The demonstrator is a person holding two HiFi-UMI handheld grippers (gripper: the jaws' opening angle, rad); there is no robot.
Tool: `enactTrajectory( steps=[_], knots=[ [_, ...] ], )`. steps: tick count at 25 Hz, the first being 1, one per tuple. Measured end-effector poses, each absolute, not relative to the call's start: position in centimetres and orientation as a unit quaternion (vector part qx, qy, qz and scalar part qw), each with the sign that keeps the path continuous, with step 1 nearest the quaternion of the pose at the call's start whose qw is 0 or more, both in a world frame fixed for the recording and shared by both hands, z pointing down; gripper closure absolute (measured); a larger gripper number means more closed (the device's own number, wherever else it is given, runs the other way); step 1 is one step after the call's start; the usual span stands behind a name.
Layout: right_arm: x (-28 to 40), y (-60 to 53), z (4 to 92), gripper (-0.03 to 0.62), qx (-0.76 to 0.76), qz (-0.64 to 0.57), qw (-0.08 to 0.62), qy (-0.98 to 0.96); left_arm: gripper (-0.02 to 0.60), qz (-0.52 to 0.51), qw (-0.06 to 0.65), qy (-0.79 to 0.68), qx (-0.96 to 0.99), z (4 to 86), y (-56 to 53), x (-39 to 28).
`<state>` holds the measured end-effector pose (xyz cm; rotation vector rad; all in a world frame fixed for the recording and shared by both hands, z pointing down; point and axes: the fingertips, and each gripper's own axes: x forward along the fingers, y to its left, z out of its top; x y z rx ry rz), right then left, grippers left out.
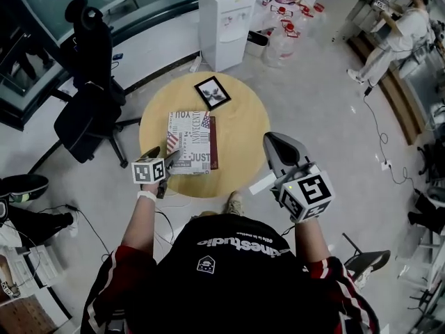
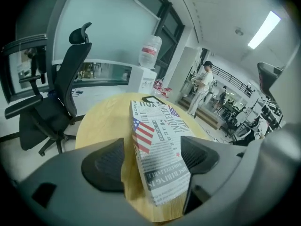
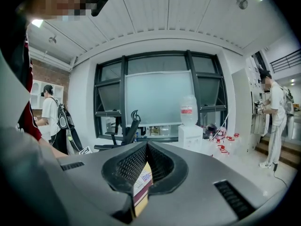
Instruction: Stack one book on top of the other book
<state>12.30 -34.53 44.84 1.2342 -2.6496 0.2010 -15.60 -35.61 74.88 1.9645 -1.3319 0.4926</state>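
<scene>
A person stands over a round wooden table [image 1: 243, 124] with a gripper in each hand. The left gripper [image 1: 165, 164] angles down at the near left corner of the top book [image 1: 189, 141]. Its jaws stand wide apart, with the book's near end lying between them and neither pad pressing on it, so it holds nothing. The right gripper [image 1: 278, 152] hangs off the table's near right edge, well apart from the books, its jaws closed tip to tip on nothing.

The newsprint-covered top book lies flat on a red book [image 1: 213, 143], which shows only as a strip along the right side. The stack sits mid-table with its long axis running away from the person, roughly in line with the left gripper's reach. The stack looks done. If any squaring-up is needed, the left gripper is the nearer one and already faces the near short edge, while the red strip lies on the right gripper's side.

Beyond the books, a black frame [image 1: 212, 92] rests at the table's far edge. A white cooler [image 1: 224, 23] stands on the floor behind it.
</scene>
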Motion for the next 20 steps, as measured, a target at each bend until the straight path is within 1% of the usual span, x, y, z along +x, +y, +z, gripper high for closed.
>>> enactTrajectory(
  steps=[5,9,12,14,20],
  knots=[
    [11.1,-33.1,44.6,0.565,0.424,0.069,0.098,-0.898,0.198,0.165,0.34,-0.522,0.765,74.3,-34.1,-16.4],
    [10.7,-31.9,44.4,0.565,0.433,0.07,0.092,-0.894,0.198,0.157,0.35,-0.496,0.779,74.7,-33.0,-15.6],
    [10.5,-30.7,44.5,0.565,0.442,0.075,0.09,-0.889,0.227,0.154,0.364,-0.479,0.784,75.0,-32.3,-15.1],
    [10.6,-29.6,44.4,0.565,0.448,0.077,0.088,-0.887,0.227,0.149,0.369,-0.473,0.786,75.1,-32.2,-14.6],
    [11.3,-26.1,44.6,0.565,0.466,0.094,0.075,-0.877,0.227,0.174,0.353,-0.464,0.793,76.0,-32.7,-13.9]
  ],
)
